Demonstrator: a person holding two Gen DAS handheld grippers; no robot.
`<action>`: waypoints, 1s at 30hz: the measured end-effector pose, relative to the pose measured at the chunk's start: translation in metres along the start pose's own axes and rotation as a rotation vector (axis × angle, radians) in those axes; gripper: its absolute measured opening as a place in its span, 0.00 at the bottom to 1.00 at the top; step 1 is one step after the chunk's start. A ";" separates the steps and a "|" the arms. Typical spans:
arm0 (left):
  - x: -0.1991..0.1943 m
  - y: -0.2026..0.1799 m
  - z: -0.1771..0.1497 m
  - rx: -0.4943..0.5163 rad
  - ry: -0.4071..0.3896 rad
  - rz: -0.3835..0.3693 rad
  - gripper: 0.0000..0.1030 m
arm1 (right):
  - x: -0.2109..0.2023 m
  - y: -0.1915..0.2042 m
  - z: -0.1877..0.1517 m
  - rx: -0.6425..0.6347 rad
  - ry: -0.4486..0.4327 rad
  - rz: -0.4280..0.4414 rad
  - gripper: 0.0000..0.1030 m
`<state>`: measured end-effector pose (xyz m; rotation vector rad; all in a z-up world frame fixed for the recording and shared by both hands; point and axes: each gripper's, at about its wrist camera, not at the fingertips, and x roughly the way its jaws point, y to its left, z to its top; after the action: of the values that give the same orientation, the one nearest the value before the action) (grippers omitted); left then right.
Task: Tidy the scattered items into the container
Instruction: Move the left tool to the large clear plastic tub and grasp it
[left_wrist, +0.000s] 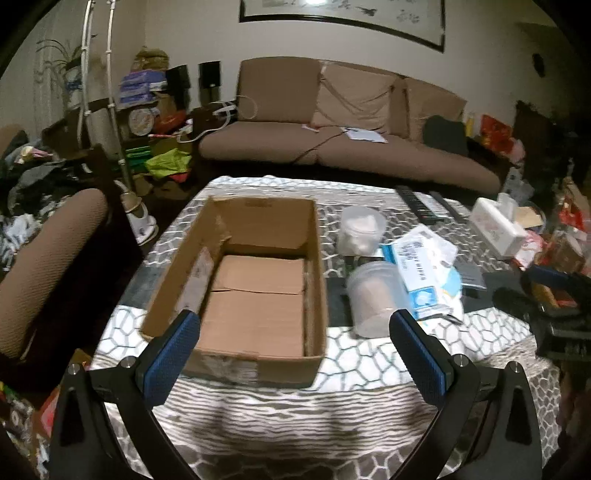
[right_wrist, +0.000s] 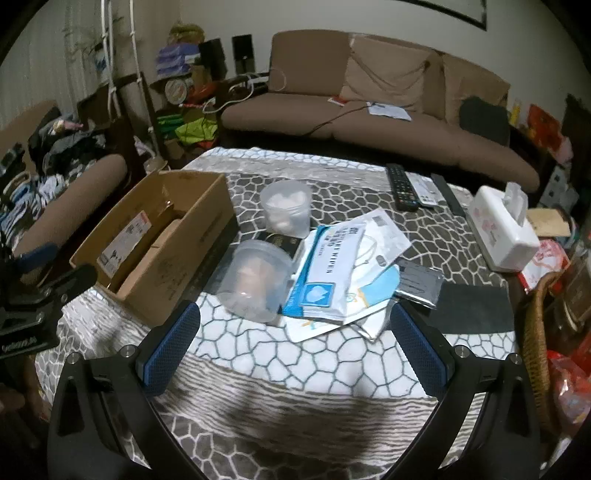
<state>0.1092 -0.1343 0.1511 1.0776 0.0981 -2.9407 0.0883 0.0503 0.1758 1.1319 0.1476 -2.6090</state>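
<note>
An open cardboard box (left_wrist: 236, 280) stands on the patterned table; it also shows at left in the right wrist view (right_wrist: 166, 236). To its right lie a near clear plastic jar (right_wrist: 255, 280), a far clear jar (right_wrist: 286, 208), a blue-and-white wipes pack (right_wrist: 328, 273), white packets and a grey pouch (right_wrist: 419, 284). The jars (left_wrist: 373, 295) and the pack (left_wrist: 417, 273) also show in the left wrist view. My left gripper (left_wrist: 295, 334) is open and empty over the box's near wall. My right gripper (right_wrist: 295, 325) is open and empty, just before the near jar and the wipes pack.
Remote controls (right_wrist: 400, 182) and a white tissue box (right_wrist: 504, 229) lie at the table's far right. A black mat (right_wrist: 476, 308) lies right of the packets. A wicker basket (right_wrist: 535, 332) stands at the right edge. A brown sofa (right_wrist: 369, 110) is behind, an armchair (left_wrist: 48, 266) at left.
</note>
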 end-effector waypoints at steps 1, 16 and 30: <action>0.001 -0.003 -0.001 0.005 -0.004 -0.011 1.00 | 0.000 -0.007 0.000 0.012 0.001 -0.004 1.00; 0.031 -0.082 -0.004 0.066 0.033 -0.146 1.00 | 0.007 -0.113 -0.019 0.136 0.040 -0.066 1.00; 0.139 -0.126 0.000 0.110 0.197 -0.029 1.00 | 0.028 -0.156 -0.044 0.209 0.068 -0.041 1.00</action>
<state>-0.0002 -0.0071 0.0685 1.3909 -0.0473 -2.8869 0.0536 0.2014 0.1220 1.3004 -0.0909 -2.6721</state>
